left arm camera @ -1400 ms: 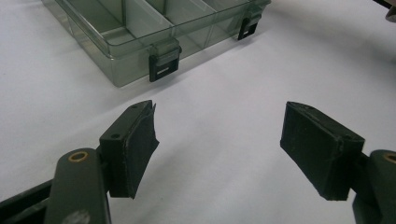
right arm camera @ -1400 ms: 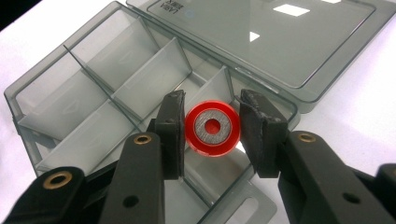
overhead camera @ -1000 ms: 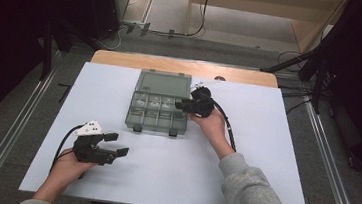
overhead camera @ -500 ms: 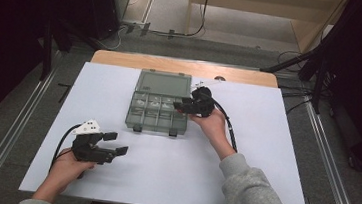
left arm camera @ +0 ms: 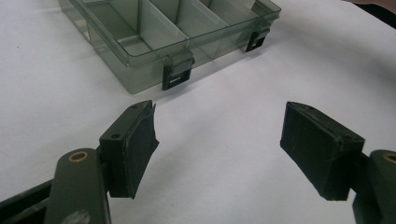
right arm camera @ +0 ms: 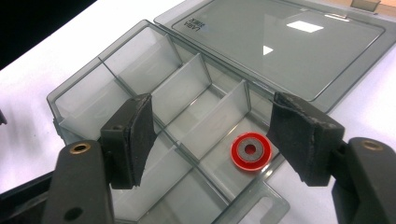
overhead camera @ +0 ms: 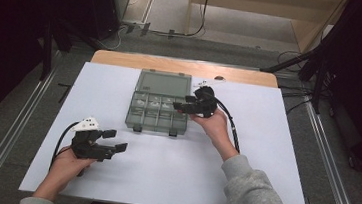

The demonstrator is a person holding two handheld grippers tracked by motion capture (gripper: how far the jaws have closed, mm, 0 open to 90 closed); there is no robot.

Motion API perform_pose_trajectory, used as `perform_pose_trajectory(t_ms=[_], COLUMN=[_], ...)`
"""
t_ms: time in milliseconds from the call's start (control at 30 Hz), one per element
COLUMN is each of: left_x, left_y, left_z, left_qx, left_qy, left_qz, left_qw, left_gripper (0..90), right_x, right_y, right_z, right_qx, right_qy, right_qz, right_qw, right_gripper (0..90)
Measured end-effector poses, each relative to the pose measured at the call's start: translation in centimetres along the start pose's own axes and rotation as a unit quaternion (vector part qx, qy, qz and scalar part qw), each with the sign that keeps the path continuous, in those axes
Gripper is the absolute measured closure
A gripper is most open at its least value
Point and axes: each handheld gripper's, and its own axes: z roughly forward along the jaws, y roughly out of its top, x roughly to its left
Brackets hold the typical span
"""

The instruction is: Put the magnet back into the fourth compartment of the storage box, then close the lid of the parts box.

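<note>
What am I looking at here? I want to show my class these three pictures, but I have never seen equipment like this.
A person sits at a white table and holds a hand-operated gripper in each hand. The high view looks down from above. The other two pictures come from small cameras riding on each gripper, looking along its black fingers. On the table lies a clear plastic organiser box, lid open and lying flat. The left gripper rests apart from the box, open and holding nothing. The right gripper hangs open over the box, above a small red ring lying in one compartment. Nothing is held.
</note>
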Motion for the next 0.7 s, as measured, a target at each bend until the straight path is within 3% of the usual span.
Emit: perform_pose_trajectory(t_ms=[700], left_x=[0.2], left_y=[1.7], left_z=[1.4], left_qx=[0.001], left_qy=[-0.009], left_qz=[0.005], left_qw=[0.9999], left_gripper=[26.1], right_x=[-0.8], right_y=[-1.4], right_z=[-2.0], right_qx=[-0.011], right_qy=[-0.001], right_qz=[0.032], right_qw=[0.9994], right_gripper=[32.0])
